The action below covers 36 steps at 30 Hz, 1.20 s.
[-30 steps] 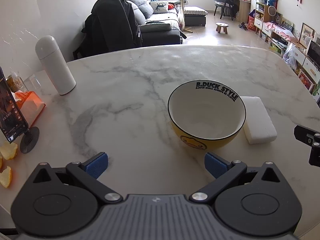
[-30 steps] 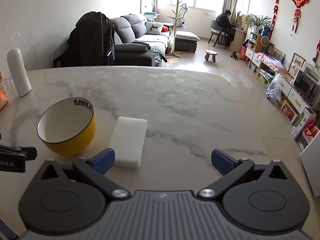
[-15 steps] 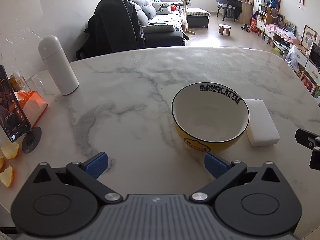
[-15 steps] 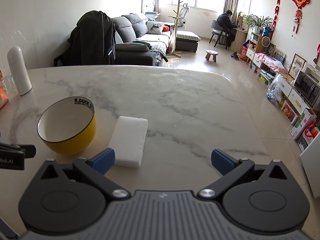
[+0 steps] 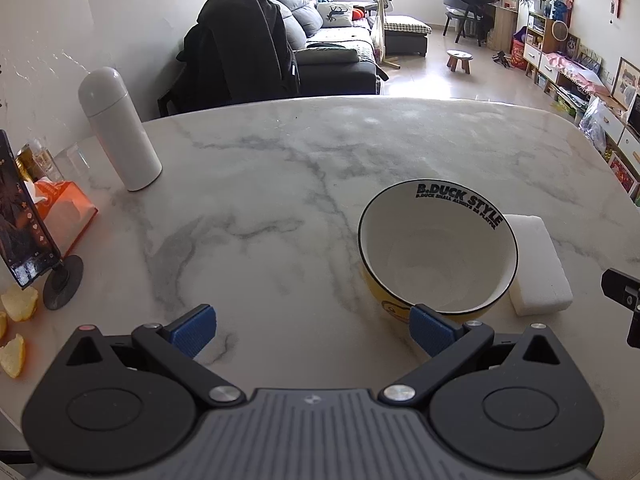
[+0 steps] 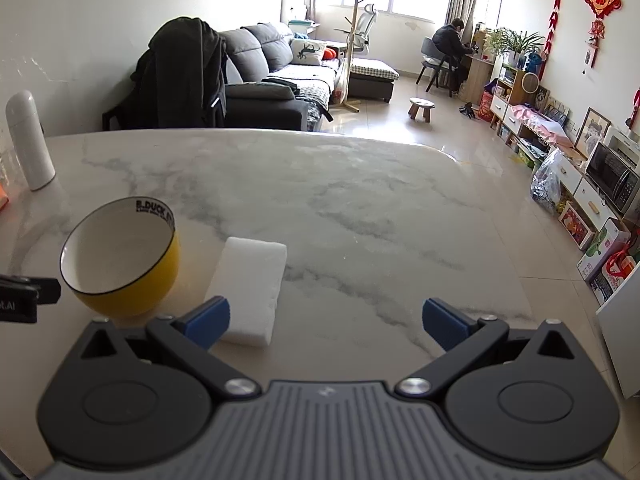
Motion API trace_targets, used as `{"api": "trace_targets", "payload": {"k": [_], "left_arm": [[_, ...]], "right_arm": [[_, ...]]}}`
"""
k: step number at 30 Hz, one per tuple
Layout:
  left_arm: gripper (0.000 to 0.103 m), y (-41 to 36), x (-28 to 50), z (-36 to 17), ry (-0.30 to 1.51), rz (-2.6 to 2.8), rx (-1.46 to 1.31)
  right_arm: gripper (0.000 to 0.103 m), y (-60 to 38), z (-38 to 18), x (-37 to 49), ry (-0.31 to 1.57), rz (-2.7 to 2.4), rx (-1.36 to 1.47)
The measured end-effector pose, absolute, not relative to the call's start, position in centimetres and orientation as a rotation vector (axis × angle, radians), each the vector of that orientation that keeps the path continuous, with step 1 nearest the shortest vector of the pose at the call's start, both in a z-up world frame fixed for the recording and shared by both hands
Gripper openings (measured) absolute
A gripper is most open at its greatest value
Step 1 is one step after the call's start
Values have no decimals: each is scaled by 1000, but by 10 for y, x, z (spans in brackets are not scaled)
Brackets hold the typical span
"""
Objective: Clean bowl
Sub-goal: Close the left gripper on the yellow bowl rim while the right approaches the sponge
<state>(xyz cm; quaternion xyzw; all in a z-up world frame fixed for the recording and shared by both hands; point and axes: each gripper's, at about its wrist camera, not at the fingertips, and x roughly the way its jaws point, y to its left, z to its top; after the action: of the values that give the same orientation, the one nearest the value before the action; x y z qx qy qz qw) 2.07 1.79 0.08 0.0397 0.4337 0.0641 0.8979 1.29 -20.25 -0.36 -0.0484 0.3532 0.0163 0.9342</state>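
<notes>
A yellow bowl (image 5: 438, 252) with a white inside and a black rim stands upright on the marble table (image 5: 280, 168); it looks empty. A white sponge block (image 5: 538, 266) lies just right of it. My left gripper (image 5: 312, 330) is open, and its right fingertip overlaps the bowl's near rim. In the right wrist view the bowl (image 6: 120, 256) sits at the left with the sponge (image 6: 248, 284) beside it. My right gripper (image 6: 326, 320) is open, its left fingertip at the sponge's near end, nothing between the fingers.
A white flask (image 5: 118, 132), an orange tissue box (image 5: 64, 212), a phone on a stand (image 5: 24, 236) and orange peel (image 5: 16, 320) line the table's left side. A chair with a dark coat (image 5: 236, 52) stands behind the far edge.
The left gripper has moved forward and lower toward the bowl, so its right fingertip now reaches the bowl's rim. The right gripper has barely moved. Bowl and sponge stayed put.
</notes>
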Motion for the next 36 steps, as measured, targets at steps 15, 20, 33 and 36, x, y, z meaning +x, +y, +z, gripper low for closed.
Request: {"api": "trace_targets", "payload": {"k": [15,20,33,36], "left_arm": [[102,22,45,-3,914,148,48],[102,18,54,-14,943,142,62],[103,10,73,-33,996,111,126],[102,10,77,-36,1021,84,106]], "right_arm": [[103,-205,-14,36,755,29,-83],[103,-209,-21,42,773,20,-70],[103,-209,-47,58,830,43,-101],[103,-207,-52,63,846,48,-101]]}}
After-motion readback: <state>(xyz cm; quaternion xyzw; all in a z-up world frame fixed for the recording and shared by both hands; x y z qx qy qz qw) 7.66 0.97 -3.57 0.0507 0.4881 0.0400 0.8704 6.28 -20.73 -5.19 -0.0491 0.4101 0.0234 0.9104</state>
